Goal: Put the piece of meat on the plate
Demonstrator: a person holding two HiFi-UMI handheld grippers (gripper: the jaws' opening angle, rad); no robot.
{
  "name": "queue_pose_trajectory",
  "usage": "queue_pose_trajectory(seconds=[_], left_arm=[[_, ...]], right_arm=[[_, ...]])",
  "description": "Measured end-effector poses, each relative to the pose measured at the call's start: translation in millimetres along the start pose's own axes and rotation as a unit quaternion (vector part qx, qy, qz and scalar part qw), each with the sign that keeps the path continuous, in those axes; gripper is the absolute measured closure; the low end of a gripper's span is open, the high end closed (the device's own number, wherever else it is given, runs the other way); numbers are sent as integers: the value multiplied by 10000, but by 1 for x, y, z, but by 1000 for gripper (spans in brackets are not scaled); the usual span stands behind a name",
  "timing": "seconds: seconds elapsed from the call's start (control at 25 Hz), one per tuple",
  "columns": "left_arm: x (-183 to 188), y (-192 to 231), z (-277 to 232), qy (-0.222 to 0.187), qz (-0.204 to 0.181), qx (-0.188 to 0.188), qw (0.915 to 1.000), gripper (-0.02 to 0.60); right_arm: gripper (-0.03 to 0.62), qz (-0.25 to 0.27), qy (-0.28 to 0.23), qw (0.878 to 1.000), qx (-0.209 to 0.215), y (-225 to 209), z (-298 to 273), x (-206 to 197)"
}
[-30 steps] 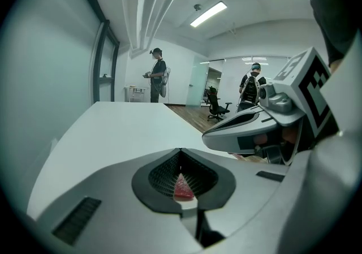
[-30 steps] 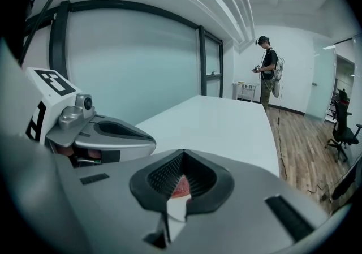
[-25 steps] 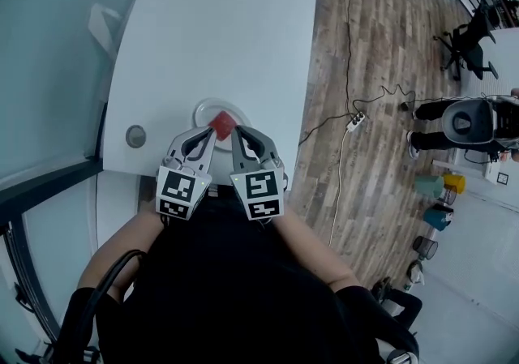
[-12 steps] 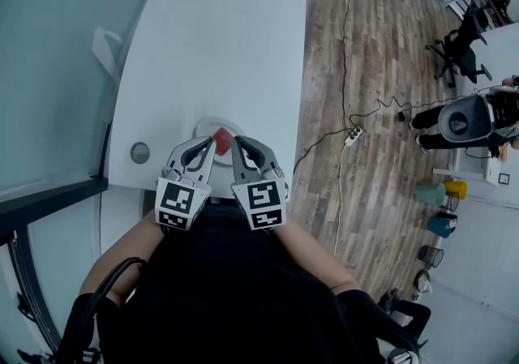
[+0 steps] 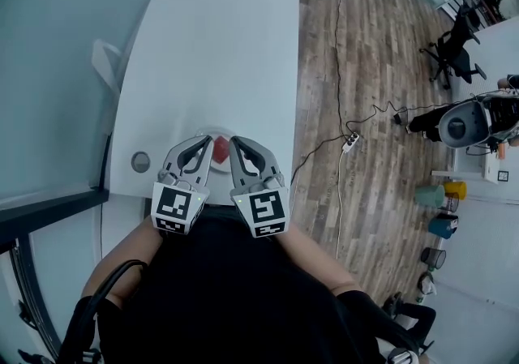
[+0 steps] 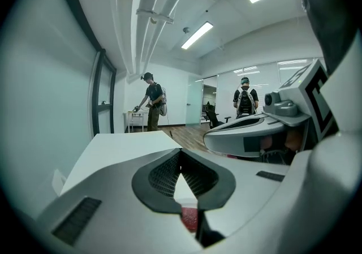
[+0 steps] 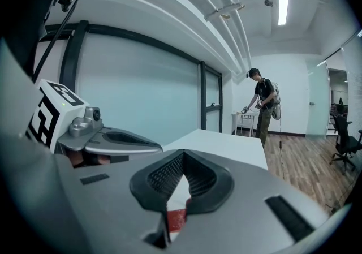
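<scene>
The red piece of meat (image 5: 220, 152) lies on the white plate (image 5: 212, 131) at the near edge of the white table (image 5: 211, 54). My left gripper (image 5: 208, 142) and right gripper (image 5: 233, 143) hang side by side just above it, one to each side, both shut and holding nothing. In the left gripper view the closed left gripper (image 6: 181, 154) shows the meat (image 6: 190, 218) below through the gap under its pads. The right gripper (image 7: 184, 155) stands shut in its own view too, with the meat (image 7: 177, 219) beneath it. Most of the plate is hidden by the grippers.
A round grey grommet (image 5: 140, 162) sits in the table left of the plate. A glass wall runs along the left side. On the wood floor to the right lie a cable and a power strip (image 5: 350, 142). Two persons (image 6: 151, 100) (image 6: 245, 100) stand far off.
Both grippers have risen together, still shut and empty. They now cover more of the plate. The meat has stayed on the plate.
</scene>
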State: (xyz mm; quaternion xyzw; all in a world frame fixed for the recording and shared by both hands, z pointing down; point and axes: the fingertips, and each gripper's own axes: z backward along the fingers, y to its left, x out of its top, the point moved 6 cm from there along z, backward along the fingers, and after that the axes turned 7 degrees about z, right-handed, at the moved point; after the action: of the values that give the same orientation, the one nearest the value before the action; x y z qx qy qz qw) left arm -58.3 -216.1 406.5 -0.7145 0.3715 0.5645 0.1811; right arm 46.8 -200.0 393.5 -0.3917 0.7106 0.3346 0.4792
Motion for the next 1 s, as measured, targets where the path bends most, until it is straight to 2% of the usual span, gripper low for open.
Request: queue_pose_trajectory(seconds=[0.4, 0.72, 1.0], left_arm=[[30, -6, 3, -418, -49, 5, 9991, 578], [53, -16, 3, -796, -237, -59, 9965, 578], [61, -21, 8, -876, -264, -117, 9957, 578]], right_arm=[[591, 118, -342, 9991, -216, -10, 11, 22], [591, 156, -747, 9965, -345, -15, 19, 41], [591, 205, -892, 9950, -412, -16, 24, 49]])
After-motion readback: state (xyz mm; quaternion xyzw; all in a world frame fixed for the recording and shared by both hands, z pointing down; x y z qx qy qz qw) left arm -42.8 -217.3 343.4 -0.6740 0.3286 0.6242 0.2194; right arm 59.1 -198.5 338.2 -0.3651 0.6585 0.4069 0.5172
